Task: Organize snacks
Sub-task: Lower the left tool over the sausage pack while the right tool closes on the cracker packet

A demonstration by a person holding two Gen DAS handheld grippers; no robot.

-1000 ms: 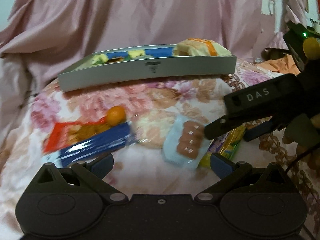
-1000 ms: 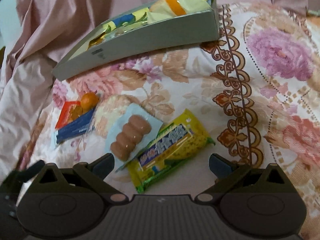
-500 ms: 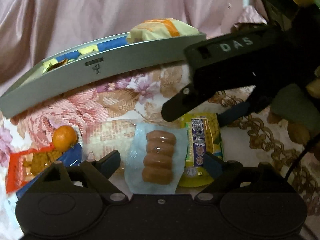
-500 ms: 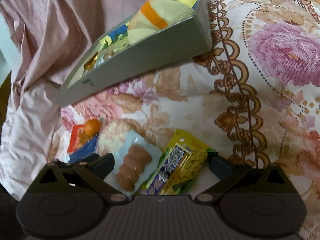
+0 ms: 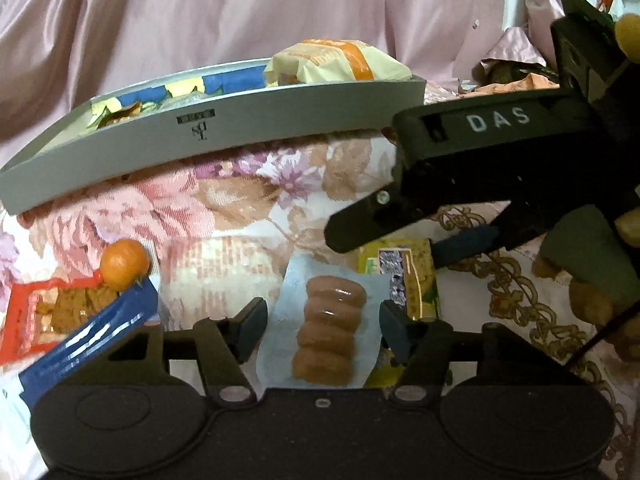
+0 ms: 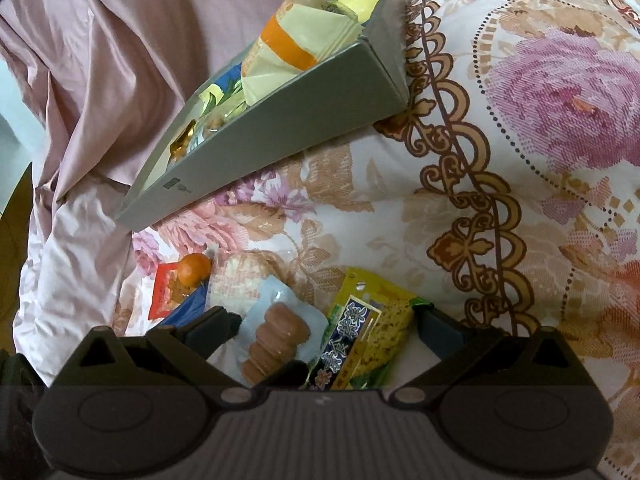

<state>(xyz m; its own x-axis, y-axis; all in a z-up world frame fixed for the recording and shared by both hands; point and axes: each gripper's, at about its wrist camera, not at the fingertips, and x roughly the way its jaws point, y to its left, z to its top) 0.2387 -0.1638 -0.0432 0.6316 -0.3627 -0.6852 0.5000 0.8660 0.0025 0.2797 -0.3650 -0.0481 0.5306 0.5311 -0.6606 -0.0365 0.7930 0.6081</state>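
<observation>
The sausage pack [image 5: 328, 328] is a flat pale-blue plastic sachet with four or five shiny brown links stacked in a row, and it lies on the flowered cloth [image 5: 224, 196] of what looks like a bed. Just beside it on the right lies a glossy yellow snack bag [image 6: 368, 340] with a dark blue label. On the left lie a small round orange [image 5: 124, 262], a red packet [image 5: 24, 320] and a blue wrapper [image 5: 88, 344], touching each other. Behind them sits a long grey cardboard tray [image 5: 240, 136] with low walls, already holding a cream and orange bag [image 5: 336, 60] and other small wrappers. The left claw [image 5: 322, 330] has just been closing, and its dark blue pads now stand on both sides of the sausage pack, close to its edges, but they do not yet press it. The right claw [image 6: 324, 330] is spread wide over the yellow snack bag and part of the sausage pack, holding nothing. Wrinkled pink satin fabric [image 5: 200, 20] fills the background behind the tray.
</observation>
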